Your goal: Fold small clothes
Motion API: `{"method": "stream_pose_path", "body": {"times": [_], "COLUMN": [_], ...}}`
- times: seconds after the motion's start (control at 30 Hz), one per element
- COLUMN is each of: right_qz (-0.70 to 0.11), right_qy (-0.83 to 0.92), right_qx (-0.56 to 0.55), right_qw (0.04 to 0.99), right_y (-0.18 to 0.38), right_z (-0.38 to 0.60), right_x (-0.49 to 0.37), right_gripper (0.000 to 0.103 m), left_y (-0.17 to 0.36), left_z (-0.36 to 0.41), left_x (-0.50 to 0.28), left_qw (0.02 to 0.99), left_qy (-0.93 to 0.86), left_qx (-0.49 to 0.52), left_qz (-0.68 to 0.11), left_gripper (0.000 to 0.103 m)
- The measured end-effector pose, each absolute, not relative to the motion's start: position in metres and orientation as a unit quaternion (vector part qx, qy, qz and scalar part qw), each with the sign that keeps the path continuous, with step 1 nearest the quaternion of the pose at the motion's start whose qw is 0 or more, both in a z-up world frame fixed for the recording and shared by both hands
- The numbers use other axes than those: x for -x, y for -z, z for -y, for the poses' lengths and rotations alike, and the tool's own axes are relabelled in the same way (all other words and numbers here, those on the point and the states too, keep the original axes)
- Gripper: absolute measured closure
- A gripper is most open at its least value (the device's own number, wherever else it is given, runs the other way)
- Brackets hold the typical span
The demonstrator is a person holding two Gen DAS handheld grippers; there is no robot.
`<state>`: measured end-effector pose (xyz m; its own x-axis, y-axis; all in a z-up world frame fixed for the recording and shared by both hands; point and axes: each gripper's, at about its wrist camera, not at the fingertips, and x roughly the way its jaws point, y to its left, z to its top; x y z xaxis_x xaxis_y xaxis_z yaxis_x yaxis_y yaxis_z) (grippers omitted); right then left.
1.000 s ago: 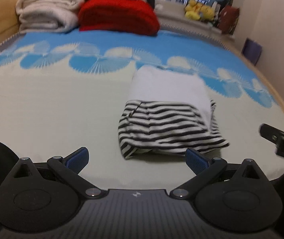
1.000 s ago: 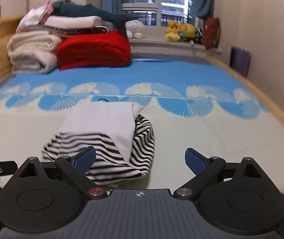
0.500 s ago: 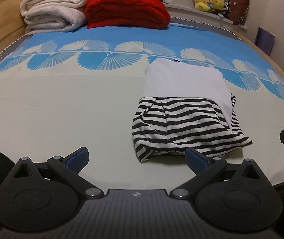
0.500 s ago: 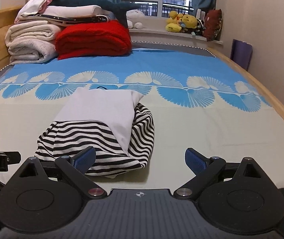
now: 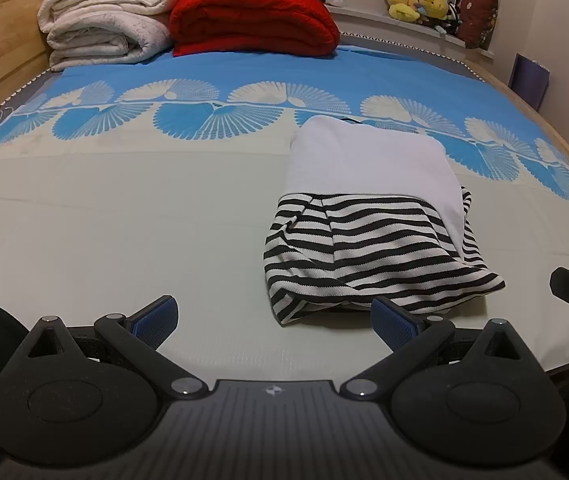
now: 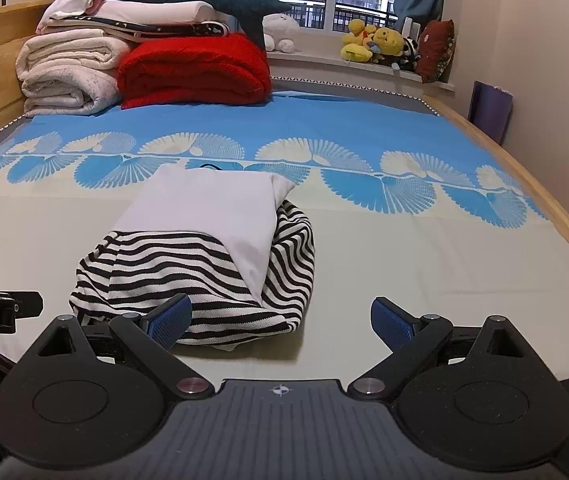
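A small garment, white on top with a black-and-white striped part (image 5: 364, 240), lies folded on the bed; it also shows in the right wrist view (image 6: 204, 260). My left gripper (image 5: 274, 320) is open and empty, just in front of the garment's near left edge. My right gripper (image 6: 282, 320) is open and empty, at the garment's near right edge, its left fingertip (image 6: 170, 320) over the striped hem. Each gripper's tip shows at the edge of the other's view.
The bed sheet (image 5: 124, 220) is cream near me and blue with white fans farther back. Folded white blankets (image 5: 104, 28) and a red blanket (image 5: 252, 20) are stacked at the head. Stuffed toys (image 6: 380, 42) sit on the windowsill. A wooden bed rail (image 6: 544, 192) runs along the right.
Both grippers have drawn back and lifted a little from the garment, both staying open. The garment lies where it was.
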<state>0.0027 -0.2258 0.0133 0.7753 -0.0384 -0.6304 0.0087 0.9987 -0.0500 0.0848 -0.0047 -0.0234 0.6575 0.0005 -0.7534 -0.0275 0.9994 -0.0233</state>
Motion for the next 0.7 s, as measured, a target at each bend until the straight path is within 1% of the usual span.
{"method": "stream_pose_path", "body": {"times": [0.7], "right_qz": [-0.336], "right_qy": [0.011], "right_qx": [0.026], "right_qw": [0.942], "right_y": [-0.0129], "right_z": [0.2238], "right_x": [-0.0024], "right_gripper": [0.007], "left_y": [0.0224], "left_z": [0.0069], "left_x": [-0.0851], "left_qw": [0.91], "left_qy": [-0.004], "left_qx": [0.016], "left_qz": [-0.414], "left_gripper": [0.0]}}
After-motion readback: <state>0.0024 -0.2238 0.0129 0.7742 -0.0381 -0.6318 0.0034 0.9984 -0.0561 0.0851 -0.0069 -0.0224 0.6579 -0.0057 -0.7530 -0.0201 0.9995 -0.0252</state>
